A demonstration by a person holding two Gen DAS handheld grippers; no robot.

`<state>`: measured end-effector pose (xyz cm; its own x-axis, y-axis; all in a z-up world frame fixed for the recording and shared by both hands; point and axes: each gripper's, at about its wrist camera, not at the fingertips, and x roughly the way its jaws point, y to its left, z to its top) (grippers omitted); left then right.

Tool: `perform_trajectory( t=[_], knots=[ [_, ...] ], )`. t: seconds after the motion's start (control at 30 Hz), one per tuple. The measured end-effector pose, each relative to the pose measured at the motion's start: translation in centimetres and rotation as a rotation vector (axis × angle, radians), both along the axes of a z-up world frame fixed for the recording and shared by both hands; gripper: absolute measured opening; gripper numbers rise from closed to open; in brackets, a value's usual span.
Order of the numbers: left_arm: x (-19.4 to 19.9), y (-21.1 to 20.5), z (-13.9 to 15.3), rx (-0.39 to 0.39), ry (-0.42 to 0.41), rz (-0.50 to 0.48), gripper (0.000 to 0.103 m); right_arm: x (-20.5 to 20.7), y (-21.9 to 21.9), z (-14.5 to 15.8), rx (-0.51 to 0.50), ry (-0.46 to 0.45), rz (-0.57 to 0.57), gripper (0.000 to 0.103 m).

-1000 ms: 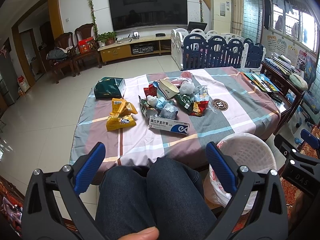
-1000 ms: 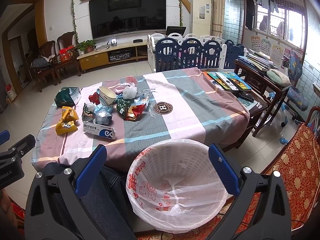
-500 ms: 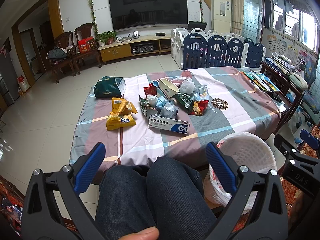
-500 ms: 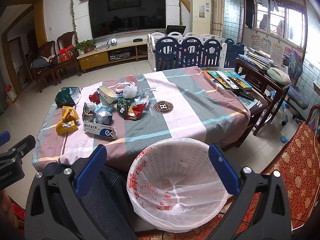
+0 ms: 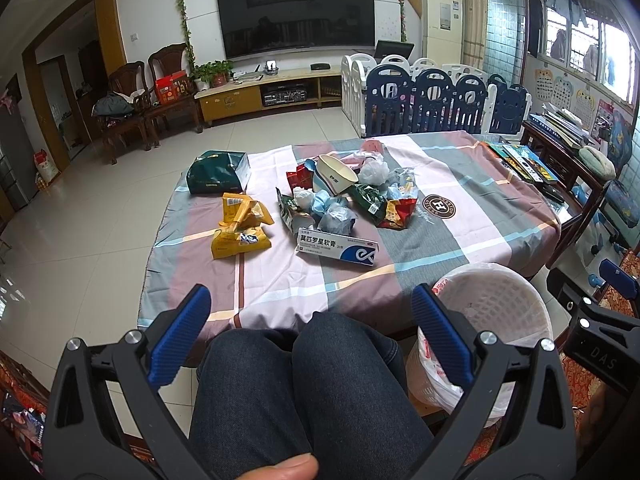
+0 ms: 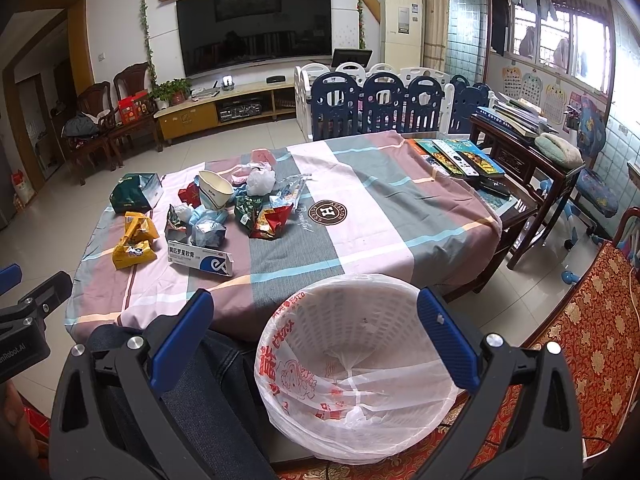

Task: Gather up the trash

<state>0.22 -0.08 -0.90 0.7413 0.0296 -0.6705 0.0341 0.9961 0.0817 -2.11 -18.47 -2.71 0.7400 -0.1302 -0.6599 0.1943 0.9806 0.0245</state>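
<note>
Trash lies on a low table with a striped cloth [image 5: 460, 216]: a white and blue ointment box [image 5: 338, 247] [image 6: 200, 259], yellow snack bags [image 5: 240, 226] [image 6: 134, 240], crumpled wrappers [image 5: 376, 204] [image 6: 264, 216], a white bowl [image 5: 334, 174] [image 6: 215, 190] and a green bag [image 5: 218, 172] [image 6: 136, 193]. A white bin lined with a plastic bag [image 6: 352, 364] [image 5: 492, 312] stands by the table's near edge. My left gripper [image 5: 310, 328] is open and empty above the person's knees. My right gripper [image 6: 310, 332] is open and empty above the bin.
Books [image 6: 456, 154] lie at the table's far right corner, next to a dark wooden side table [image 6: 528, 160]. A red patterned sofa [image 6: 592, 320] is at the right. A blue and white playpen fence [image 6: 384, 104] stands behind the table.
</note>
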Motion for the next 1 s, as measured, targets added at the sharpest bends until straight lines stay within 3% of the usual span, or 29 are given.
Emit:
perform_trajectory(
  t=[1.0],
  knots=[
    [-0.4, -0.1, -0.9, -0.002, 0.007, -0.002, 0.100, 0.0, -0.1, 0.0, 0.002, 0.000, -0.004, 0.100]
  ],
)
